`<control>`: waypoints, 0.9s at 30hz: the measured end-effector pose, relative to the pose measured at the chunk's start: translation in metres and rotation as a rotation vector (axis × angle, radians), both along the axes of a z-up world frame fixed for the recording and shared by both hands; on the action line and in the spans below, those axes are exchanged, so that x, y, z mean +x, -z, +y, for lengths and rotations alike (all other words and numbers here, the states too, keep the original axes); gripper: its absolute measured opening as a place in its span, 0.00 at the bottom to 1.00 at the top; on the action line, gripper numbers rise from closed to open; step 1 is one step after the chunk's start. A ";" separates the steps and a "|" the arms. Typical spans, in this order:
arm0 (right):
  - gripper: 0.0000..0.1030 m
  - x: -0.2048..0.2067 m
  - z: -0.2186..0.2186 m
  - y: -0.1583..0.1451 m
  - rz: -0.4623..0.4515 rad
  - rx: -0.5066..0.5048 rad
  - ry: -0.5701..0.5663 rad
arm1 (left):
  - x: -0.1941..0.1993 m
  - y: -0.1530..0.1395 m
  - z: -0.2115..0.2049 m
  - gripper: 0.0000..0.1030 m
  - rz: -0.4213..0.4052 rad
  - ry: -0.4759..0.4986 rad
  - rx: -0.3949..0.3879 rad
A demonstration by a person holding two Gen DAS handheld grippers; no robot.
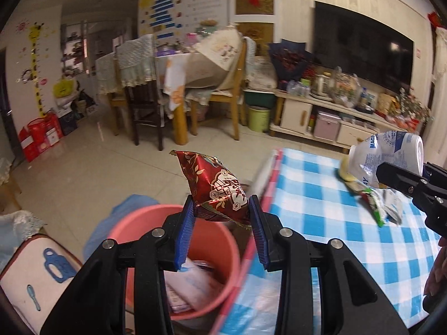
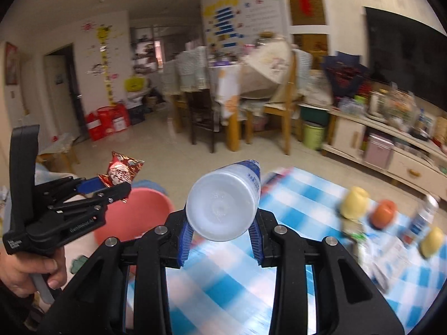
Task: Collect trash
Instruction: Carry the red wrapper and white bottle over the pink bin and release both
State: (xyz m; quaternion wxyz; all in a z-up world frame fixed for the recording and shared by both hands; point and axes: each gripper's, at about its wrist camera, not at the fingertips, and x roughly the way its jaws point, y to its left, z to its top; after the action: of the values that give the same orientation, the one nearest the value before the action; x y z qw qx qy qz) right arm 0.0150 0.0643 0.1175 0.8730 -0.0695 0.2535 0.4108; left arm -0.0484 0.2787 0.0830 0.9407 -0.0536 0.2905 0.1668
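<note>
My left gripper [image 1: 222,213] is shut on a red foil snack packet [image 1: 215,184] with gold and white print, held above the pink bucket [image 1: 139,220]; that packet [image 2: 121,170] and left gripper [image 2: 111,185] also show at the left of the right wrist view. My right gripper [image 2: 220,229] is shut on a white plastic bottle [image 2: 222,206] with blue print, its base turned toward the camera, over the blue-and-white checked tablecloth [image 2: 223,273]. In the left wrist view the bottle [image 1: 388,155] hangs at the far right in the right gripper [image 1: 391,177].
The pink bucket [image 2: 134,212] beside the table holds white wrappers [image 1: 192,287]. A green-and-white wrapper [image 1: 380,205], a yellow fruit [image 2: 354,202], an orange fruit [image 2: 384,213] and a small bottle [image 2: 424,215] lie on the cloth. Dining chairs [image 1: 142,97] and a TV cabinet [image 1: 329,114] stand beyond.
</note>
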 end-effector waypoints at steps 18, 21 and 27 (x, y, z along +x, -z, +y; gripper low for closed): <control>0.35 0.001 0.161 0.021 0.107 -0.035 -0.172 | -0.009 0.038 0.117 0.39 0.096 -0.064 -0.075; 0.35 0.004 0.171 0.030 0.137 -0.046 -0.188 | -0.004 0.046 0.113 0.39 0.113 -0.052 -0.078; 0.51 0.009 0.179 0.045 0.202 -0.049 -0.187 | -0.001 0.055 0.119 0.58 0.136 -0.064 -0.095</control>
State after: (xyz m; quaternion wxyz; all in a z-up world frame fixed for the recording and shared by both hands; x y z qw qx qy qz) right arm 0.0237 0.2432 0.0721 0.7990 -0.0725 0.3425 0.4889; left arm -0.0496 0.3981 0.0279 0.9093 -0.0960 0.3595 0.1863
